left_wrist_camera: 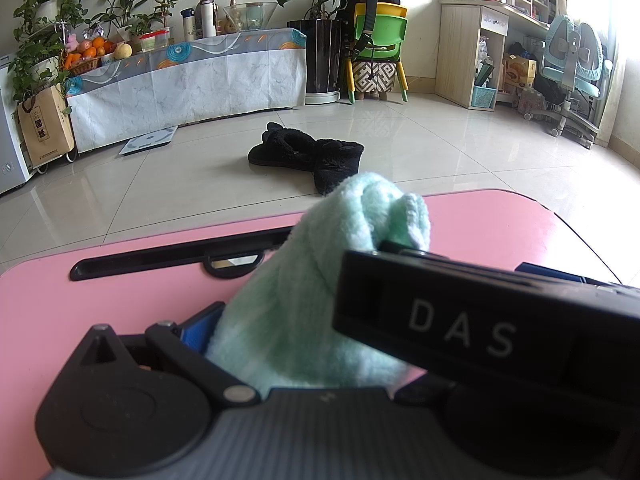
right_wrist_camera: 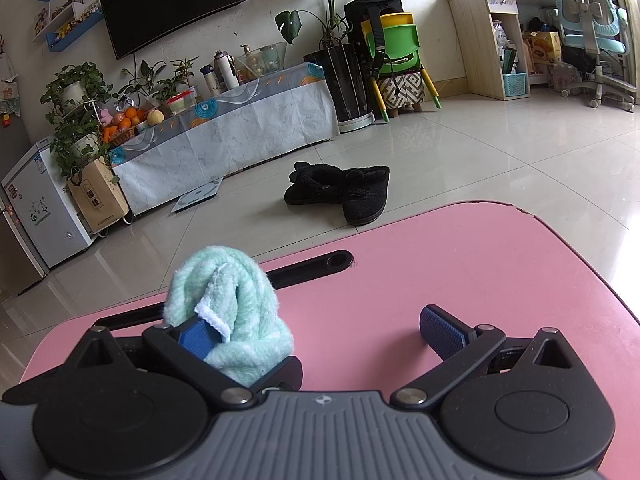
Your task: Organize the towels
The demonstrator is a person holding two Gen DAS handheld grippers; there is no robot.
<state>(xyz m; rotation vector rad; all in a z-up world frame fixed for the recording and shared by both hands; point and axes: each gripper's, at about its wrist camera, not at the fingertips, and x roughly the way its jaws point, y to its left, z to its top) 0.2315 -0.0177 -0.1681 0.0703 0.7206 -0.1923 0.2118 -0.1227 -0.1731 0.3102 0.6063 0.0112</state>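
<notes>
A mint-green towel (left_wrist_camera: 304, 280) is bunched up on the pink table (left_wrist_camera: 80, 304). It lies between the fingers of my left gripper (left_wrist_camera: 320, 332), which looks open; its left blue pad (left_wrist_camera: 196, 332) touches the cloth. A black bar marked DAS (left_wrist_camera: 460, 320) crosses in front and hides the right finger. In the right wrist view the towel (right_wrist_camera: 236, 308) is heaped against the left pad (right_wrist_camera: 200, 336) of my right gripper (right_wrist_camera: 322, 334). That gripper stands wide open over the bare pink table (right_wrist_camera: 480, 280), its right pad (right_wrist_camera: 444, 332) touching nothing.
A black slot (left_wrist_camera: 172, 258) runs along the table's far edge. Black slippers (right_wrist_camera: 344, 192) lie on the tiled floor beyond. Further back stand a covered low cabinet (right_wrist_camera: 240, 132) with plants and fruit, stacked chairs (right_wrist_camera: 396, 48) and a desk (right_wrist_camera: 488, 40).
</notes>
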